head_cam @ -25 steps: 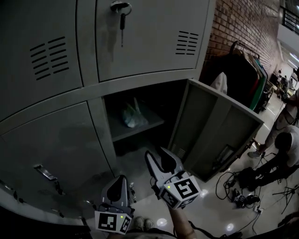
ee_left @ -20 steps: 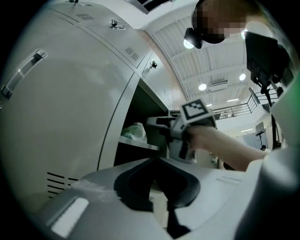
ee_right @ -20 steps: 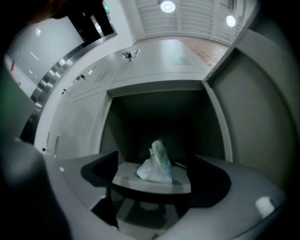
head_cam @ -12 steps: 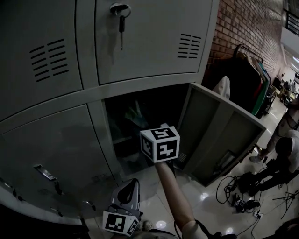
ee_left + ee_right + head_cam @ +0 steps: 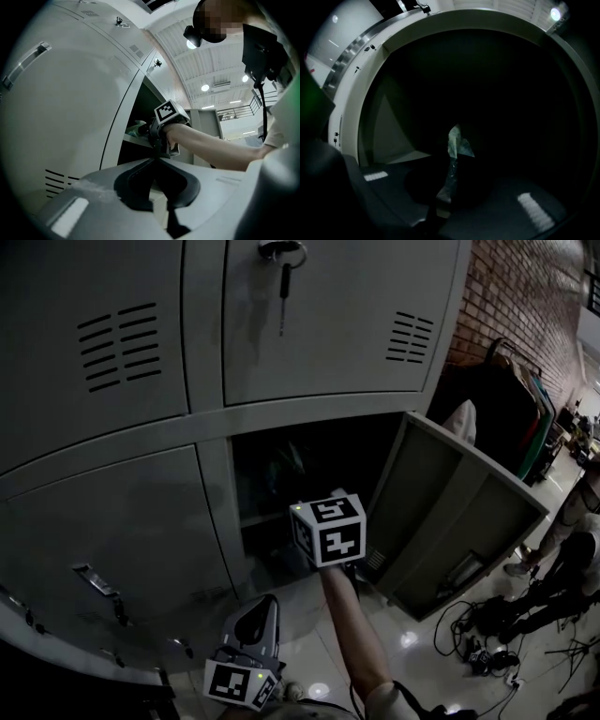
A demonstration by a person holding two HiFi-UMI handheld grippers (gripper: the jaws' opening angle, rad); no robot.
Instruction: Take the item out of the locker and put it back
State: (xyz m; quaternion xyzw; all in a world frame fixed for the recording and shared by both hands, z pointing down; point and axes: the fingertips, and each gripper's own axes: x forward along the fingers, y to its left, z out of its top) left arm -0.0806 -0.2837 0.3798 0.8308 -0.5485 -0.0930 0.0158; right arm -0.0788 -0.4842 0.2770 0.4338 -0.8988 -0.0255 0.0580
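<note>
closed doors (image 5: 112,512): grey metal, louvre slots; they fill the left of the head view.
left tongs (image 5: 264,607): low, in front of the closed lower door, well apart from the task's item. The jaws are clenched tip to tip with nothing between them. The cube shows black-and-white square code patterns.
key (image 5: 284,268): hangs in the lock of the upper door, above the open compartment.
open compartment (image 5: 272,460): dark inside; one shelf (image 5: 258,518) across it.
plastic bag (image 5: 457,144): pale green, translucent; inside the open compartment, over the shelf.
right tongs (image 5: 451,161): reach level into the compartment. The jaws have just been closing and are clenched on a strip of the bag's film.
locker door (image 5: 450,512): swung open to the right.
brick wall (image 5: 525,296): far right.
cables (image 5: 478,634): on the floor, lower right.
</note>
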